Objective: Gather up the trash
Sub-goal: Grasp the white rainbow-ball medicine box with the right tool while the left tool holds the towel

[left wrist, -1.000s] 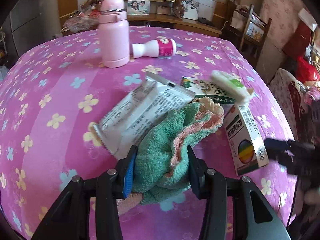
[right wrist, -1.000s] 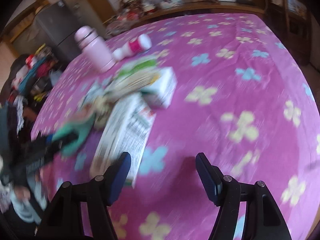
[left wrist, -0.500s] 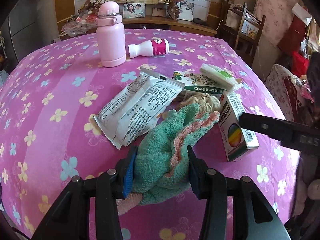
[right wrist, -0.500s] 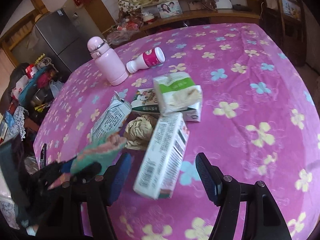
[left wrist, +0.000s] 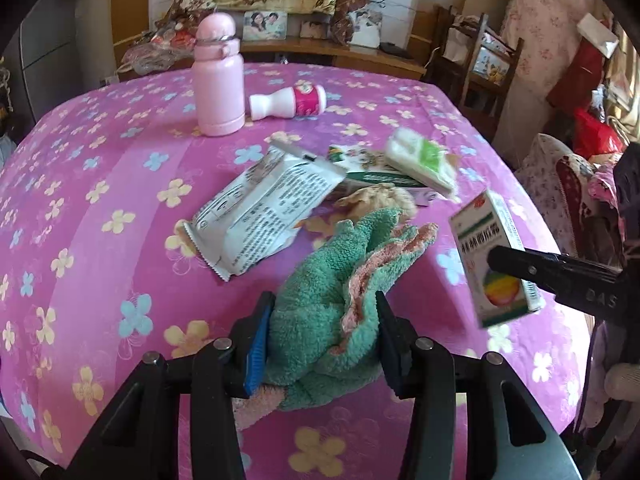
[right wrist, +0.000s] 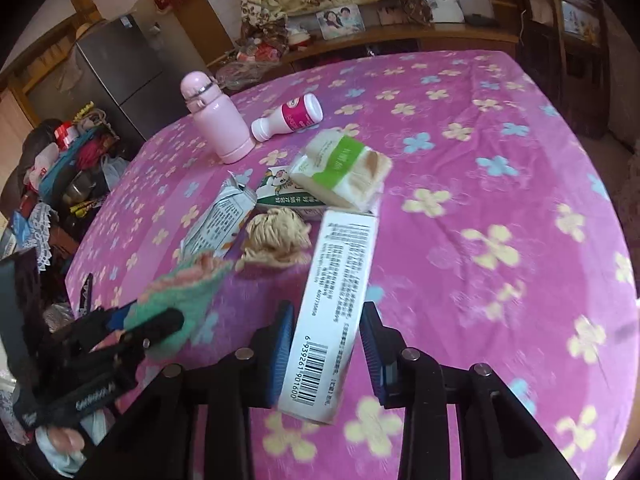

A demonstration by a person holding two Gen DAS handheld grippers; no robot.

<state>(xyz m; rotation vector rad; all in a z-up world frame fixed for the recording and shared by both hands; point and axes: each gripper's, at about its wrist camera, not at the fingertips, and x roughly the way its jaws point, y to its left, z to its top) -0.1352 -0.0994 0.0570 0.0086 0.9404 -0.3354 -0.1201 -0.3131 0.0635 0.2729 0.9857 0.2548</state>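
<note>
**Medicine box off the table, in the right gripper's pinch**

Half a second ago the right gripper (right wrist: pixel 326 344) had its jaws spread around the medicine box (right wrist: pixel 340 292) without touching it; now the 2 pads press its long sides, barcode end toward the camera. In the left wrist view the box (left wrist: pixel 494 258) looks tilted and lifted clear of the pink floral tablecloth (left wrist: pixel 100 184), where before it lay flat beside the pile. So 1 piece of trash appears secured.

The left gripper (left wrist: pixel 322 336) is unchanged: its jaws stay clamped on the green and pink cloth (left wrist: pixel 340 280).

Still on the table, near the middle, lie the crumpled milk carton (left wrist: pixel 264 212), a green-printed carton (right wrist: pixel 284 194), the tissue pack (right wrist: pixel 340 168) resting on it, and a ball of crumpled paper (right wrist: pixel 276 236). The pink flask (left wrist: pixel 218 76) stands further back, a small drink bottle (left wrist: pixel 288 102) on its side just beside it. No bin shows in either view.
</note>
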